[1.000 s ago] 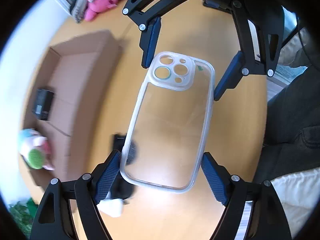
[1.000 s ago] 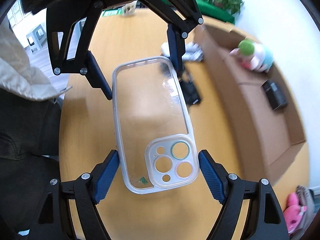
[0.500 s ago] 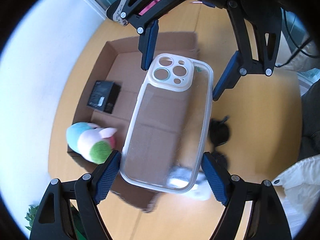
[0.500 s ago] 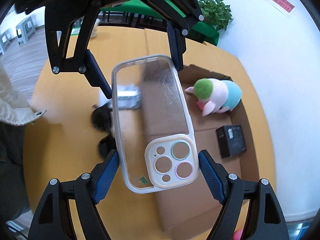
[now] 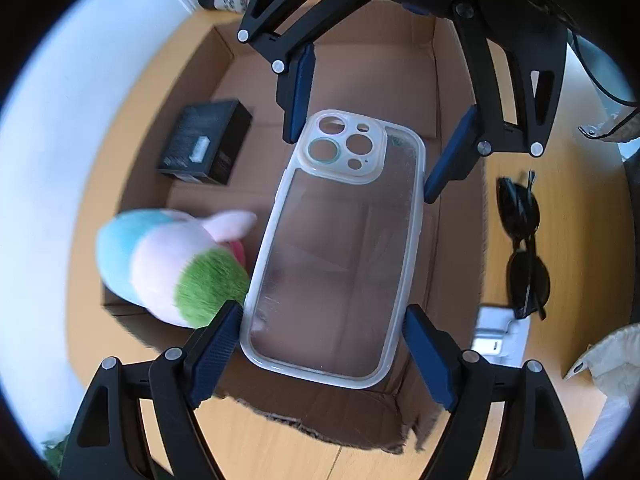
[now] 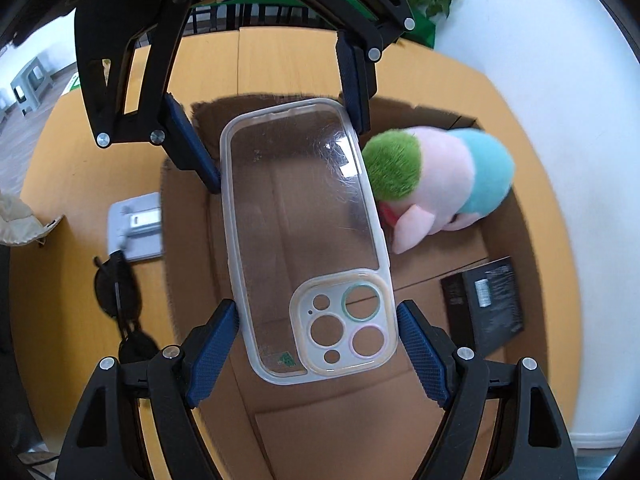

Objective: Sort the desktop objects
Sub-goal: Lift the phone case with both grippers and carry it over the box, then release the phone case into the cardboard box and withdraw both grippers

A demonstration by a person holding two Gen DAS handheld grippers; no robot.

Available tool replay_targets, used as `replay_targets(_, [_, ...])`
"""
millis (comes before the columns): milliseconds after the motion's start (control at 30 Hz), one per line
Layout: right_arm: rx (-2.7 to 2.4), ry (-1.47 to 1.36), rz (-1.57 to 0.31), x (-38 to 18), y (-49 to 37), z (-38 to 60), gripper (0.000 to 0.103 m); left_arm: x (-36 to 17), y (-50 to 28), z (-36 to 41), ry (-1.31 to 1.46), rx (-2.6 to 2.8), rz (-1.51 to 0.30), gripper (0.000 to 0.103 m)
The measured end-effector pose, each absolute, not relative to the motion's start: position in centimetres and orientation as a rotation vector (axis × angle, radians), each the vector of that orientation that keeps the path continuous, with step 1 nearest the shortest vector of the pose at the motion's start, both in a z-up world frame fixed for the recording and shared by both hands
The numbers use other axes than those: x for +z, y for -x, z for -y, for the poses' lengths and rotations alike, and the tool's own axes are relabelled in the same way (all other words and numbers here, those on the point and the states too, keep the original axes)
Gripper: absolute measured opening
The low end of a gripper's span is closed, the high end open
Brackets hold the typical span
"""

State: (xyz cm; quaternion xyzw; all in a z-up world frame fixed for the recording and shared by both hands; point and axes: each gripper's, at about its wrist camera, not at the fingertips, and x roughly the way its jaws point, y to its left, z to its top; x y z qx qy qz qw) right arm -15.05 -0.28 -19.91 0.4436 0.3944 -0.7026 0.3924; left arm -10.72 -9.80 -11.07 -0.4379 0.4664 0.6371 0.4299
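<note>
- Grippers: my left gripper (image 5: 322,344) and right gripper (image 6: 318,344) each pinch one end of the clear phone case (image 5: 336,248), held between them.
- Below it, I see the cardboard box (image 5: 456,92) holding a plush toy (image 5: 168,264) and black box (image 5: 206,140).
- Sunglasses (image 5: 522,240) lie on the table (image 5: 560,360) beside the box.

The left tool (image 5: 322,346) and the right tool (image 6: 316,346) face each other, tips pointing toward one another. Each tool's 2 blue-padded fingers (image 5: 216,350) sit at the sides of one end of the same clear phone case (image 5: 336,240), the left tool at the plain end, the right at the camera end.
</note>
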Motion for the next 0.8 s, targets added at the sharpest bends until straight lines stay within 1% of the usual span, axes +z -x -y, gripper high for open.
replay_targets(233, [-1.724,-1.196,-0.967,-23.9,16.8,1.5,0.085,-14.5,12.2,10.8,1.157,1.53,-1.106,0.083])
replay_targets(300, [-1.707,-1.217,-0.967,-24.7,17.0,1.7,0.088,-15.0,12.4,11.1,1.188,1.544,-1.099,0.083])
replay_targets(367, [-1.712,-1.22,-0.956,-24.8,16.9,1.8,0.092,-14.7,12.5,11.5,1.185,1.577,-1.098,0.083])
replay_targets(500, [-1.79,-1.23,-0.896,-23.3,16.3,0.8,0.094,-12.6,12.0,12.7,1.183,1.657,-1.083,0.083])
replay_targets(567, [-1.863,-1.239,-0.818,-21.8,15.8,-0.3,0.096,-10.8,11.4,13.4,1.182,1.726,-1.056,0.083])
replay_targets(667, [-1.994,-1.265,-0.648,-19.4,15.2,-2.4,0.098,-8.1,10.1,14.1,1.201,1.848,-0.98,0.083])
replay_targets(733, [-2.103,-1.309,-0.505,-17.9,14.9,-4.1,0.099,-6.4,8.9,14.4,1.222,1.945,-0.908,0.083])
replay_targets(800, [-2.212,-1.372,-0.317,-16.6,13.9,-5.8,0.1,-5.2,8.0,14.5,1.255,2.043,-0.814,0.083])
